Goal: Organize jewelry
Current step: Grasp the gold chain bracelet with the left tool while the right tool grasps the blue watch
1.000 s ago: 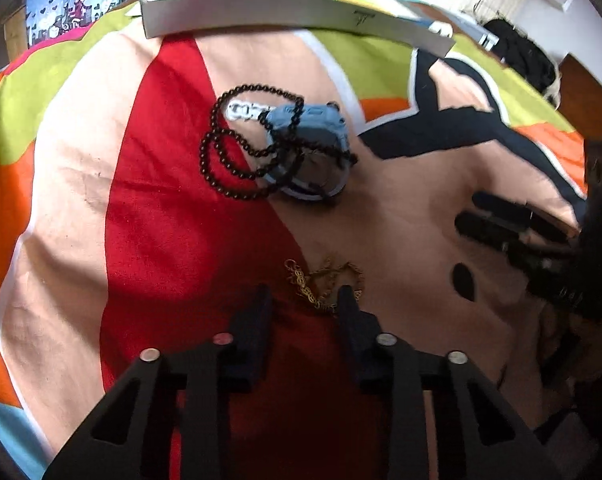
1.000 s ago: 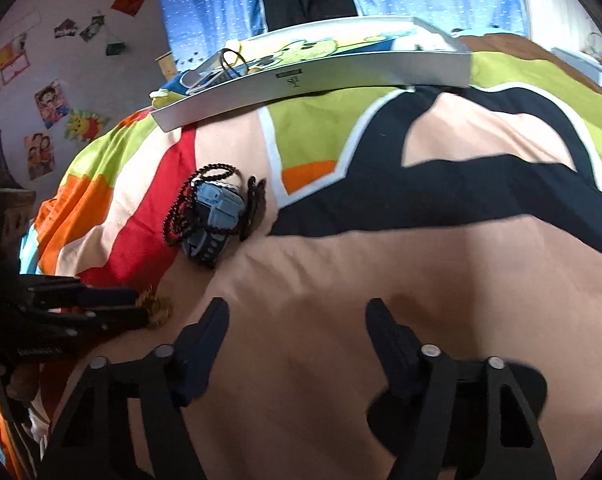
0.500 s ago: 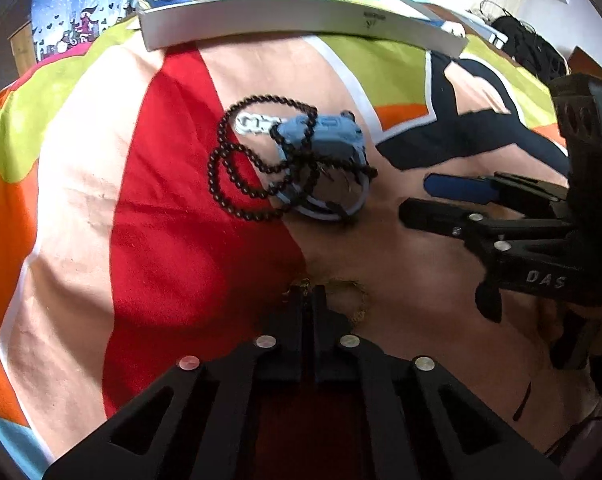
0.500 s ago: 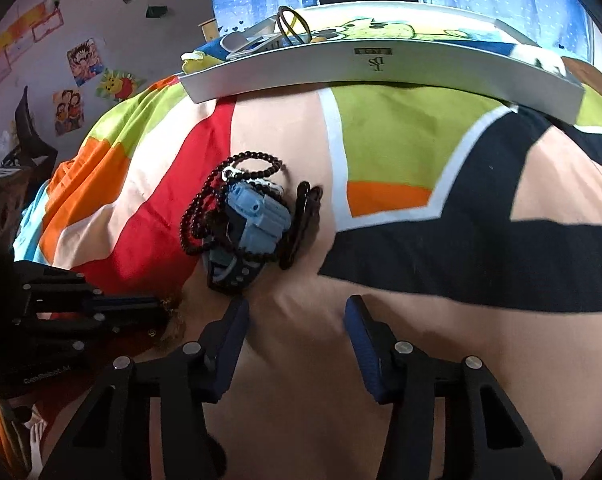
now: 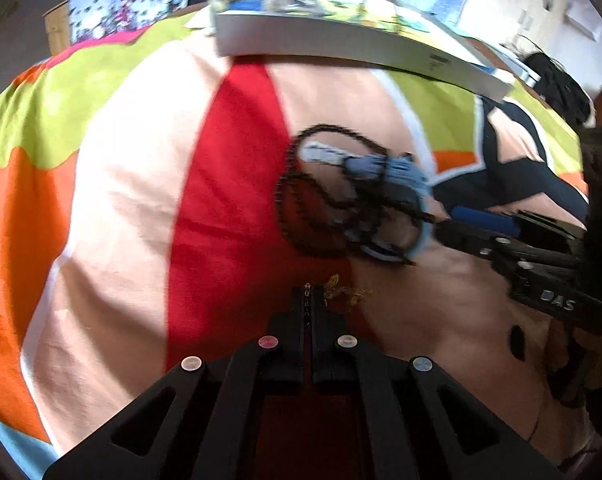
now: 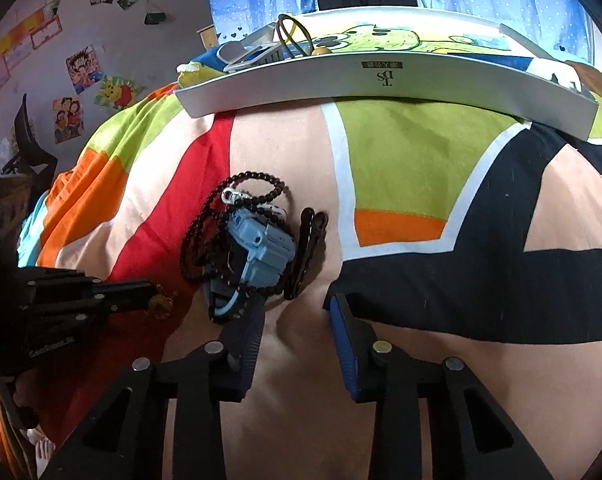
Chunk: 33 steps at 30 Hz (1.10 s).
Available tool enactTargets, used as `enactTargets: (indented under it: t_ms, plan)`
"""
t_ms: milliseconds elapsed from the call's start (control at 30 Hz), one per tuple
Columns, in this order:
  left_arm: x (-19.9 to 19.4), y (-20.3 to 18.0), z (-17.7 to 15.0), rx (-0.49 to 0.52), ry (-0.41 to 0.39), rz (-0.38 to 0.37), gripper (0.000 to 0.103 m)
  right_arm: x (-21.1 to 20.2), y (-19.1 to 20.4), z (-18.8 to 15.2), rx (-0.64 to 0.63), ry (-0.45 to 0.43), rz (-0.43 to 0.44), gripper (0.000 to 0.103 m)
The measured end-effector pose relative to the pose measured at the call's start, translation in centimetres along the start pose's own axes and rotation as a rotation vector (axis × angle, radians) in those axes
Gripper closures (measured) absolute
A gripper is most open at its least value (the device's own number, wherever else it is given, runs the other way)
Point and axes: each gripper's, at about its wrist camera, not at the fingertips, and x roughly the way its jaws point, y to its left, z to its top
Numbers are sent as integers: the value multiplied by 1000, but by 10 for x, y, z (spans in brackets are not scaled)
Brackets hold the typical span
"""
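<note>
A thin gold chain [image 5: 343, 291] lies on the colourful bedspread, and my left gripper [image 5: 308, 296] is shut on one end of it; the same chain [image 6: 161, 300] shows at that gripper's tip in the right wrist view. Further back a blue watch [image 6: 261, 250] lies tangled with a black bead necklace [image 6: 237, 204], and a black hair clip [image 6: 307, 252] rests against its right side. My right gripper [image 6: 297, 312] is open, its left finger touching the watch's near edge. In the left wrist view the watch [image 5: 401, 176] and beads [image 5: 301, 200] sit ahead, right of centre.
A long white tray [image 6: 381, 84] with a cartoon lining lies across the far side of the bed and holds a hair tie and small items. Posters hang on the wall at left. Blue curtains hang behind the tray.
My left gripper closed on the gold chain and stays shut on it. My right gripper moved left and forward up to the watch, narrowing its opening a little.
</note>
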Motion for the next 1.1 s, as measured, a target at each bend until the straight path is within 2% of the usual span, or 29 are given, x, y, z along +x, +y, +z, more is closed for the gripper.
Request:
enactTargets:
  t_ms: [100,167,267,533,633,900,1100]
  plan:
    - [3,15,-2,-57,18,-28,102,0,-1,3,16,-6,13,75]
    - [1,15,-4,-47,13,-25,102,1,-2,5,30,-12,23,76]
    - [-1,15,-5,-38,11,-25,102,0,1,6,35,-11,38,84]
    - [-3,19,-6,-47,8,-44,102,5,17,-4,85,39,120,84]
    - [-3,19,-6,-52,8,-46,102,14,22,-1,107,64,117,84]
    - [-11,26,-10,-56,-3,-44,102,27,9,7,315,92,118,83]
    - [-17,29,-12,-63,-10,-47,102,28,9,3,407,93,44,83]
